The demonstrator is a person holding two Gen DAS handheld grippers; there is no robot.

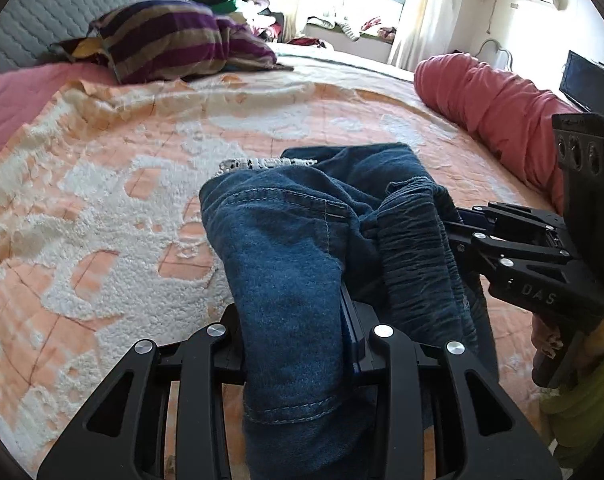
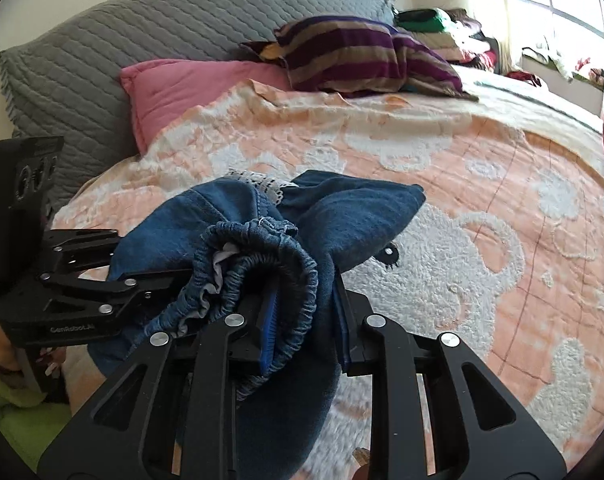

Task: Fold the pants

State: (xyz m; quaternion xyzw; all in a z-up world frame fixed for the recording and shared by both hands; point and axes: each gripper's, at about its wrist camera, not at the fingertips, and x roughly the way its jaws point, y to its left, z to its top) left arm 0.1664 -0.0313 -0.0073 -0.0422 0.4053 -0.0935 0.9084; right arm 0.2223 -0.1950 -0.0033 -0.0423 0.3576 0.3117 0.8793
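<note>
The left gripper (image 1: pixel 302 340) is clenched on a denim leg of the pants (image 1: pixel 294 248), which hang bunched above the bedspread (image 1: pixel 122 184) toward 12 o'clock. At 3 o'clock the right gripper (image 1: pixel 454 232) pinches the elastic waistband (image 2: pixel 262 264) (the cloth is crumpled between them). To do this well, I judge both should draw apart, stretching the fabric flat before lowering it evenly.
</note>
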